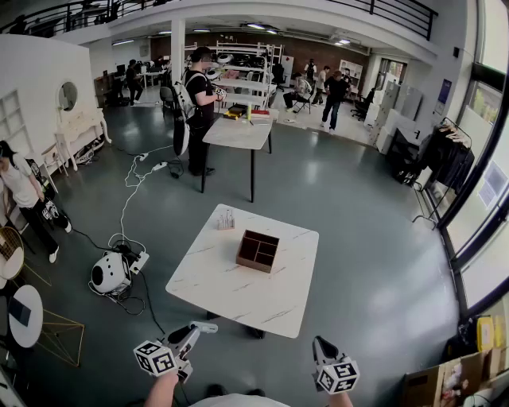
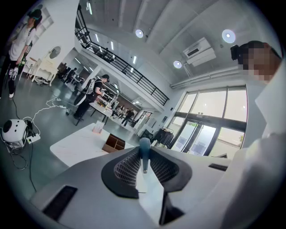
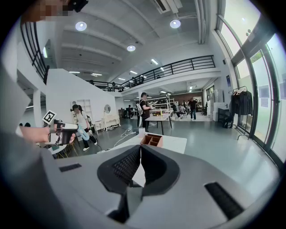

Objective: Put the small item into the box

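Blue small item (image 2: 144, 147) pinched in left gripper (image 2: 145, 162) fingers; right gripper (image 3: 140, 147) fingers closed, empty.

Premises: open-plan lab-workshop hall. Polished grey floor (image 1: 358, 238), mezzanine railing (image 1: 398, 16) overhead, far work table (image 1: 238, 131) with people (image 1: 199, 95), tall windows (image 1: 485, 191) right, loose cables (image 1: 126, 203) left.

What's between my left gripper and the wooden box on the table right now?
Only bare white tabletop, as the head view shows. The left gripper, shut on a small blue item, hangs off the near edge; the box sits beyond.
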Motion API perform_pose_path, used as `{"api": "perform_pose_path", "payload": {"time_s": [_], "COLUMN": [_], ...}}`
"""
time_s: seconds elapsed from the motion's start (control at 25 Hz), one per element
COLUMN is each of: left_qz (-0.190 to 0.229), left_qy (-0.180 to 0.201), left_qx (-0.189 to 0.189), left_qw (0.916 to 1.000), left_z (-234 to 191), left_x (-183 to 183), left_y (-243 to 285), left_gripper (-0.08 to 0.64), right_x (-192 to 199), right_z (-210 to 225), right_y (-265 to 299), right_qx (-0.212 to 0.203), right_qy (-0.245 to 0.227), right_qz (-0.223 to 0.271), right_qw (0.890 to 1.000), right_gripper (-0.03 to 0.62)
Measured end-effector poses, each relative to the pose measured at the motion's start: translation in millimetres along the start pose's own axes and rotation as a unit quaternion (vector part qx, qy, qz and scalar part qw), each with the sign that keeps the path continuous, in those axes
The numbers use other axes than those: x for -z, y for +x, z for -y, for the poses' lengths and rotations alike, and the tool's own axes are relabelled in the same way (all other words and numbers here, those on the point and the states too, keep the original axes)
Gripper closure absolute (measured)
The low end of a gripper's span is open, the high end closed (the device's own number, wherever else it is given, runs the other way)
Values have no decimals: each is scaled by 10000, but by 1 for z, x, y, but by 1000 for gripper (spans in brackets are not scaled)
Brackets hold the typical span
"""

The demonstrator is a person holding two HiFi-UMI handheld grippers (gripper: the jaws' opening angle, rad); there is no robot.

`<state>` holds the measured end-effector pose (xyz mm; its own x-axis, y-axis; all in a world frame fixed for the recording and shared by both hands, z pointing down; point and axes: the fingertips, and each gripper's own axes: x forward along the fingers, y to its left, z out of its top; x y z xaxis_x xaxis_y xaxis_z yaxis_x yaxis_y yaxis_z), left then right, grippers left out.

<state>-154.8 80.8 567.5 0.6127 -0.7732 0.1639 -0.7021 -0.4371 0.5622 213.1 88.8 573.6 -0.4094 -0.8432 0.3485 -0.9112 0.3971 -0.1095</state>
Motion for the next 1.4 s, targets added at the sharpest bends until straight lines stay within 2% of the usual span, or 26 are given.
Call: {"api": "perform_pose_path", "payload": {"time_s": [0.48,0.84,1.4], "left_qz": [-50,-60,-246], "left_qy": [-23,-64,-116], "left_qx": [12,-7,138], "left_qw": [10000,10000,9995], "left_z": [-3,-6,-11], "left_x": [6,12,26], "left_y": [0,-7,-14], "left_gripper": [488,488,488], "right_x": [6,19,39], "right_z": [-2,2,-21], "right_y": [0,-4,-15], "right_qx": [0,170,200], "right_qy": [-13,128,258], "right_qz": [-21,-148,-342], "right_qw": [10000,9997,9989], "right_gripper": [566,566,565]}}
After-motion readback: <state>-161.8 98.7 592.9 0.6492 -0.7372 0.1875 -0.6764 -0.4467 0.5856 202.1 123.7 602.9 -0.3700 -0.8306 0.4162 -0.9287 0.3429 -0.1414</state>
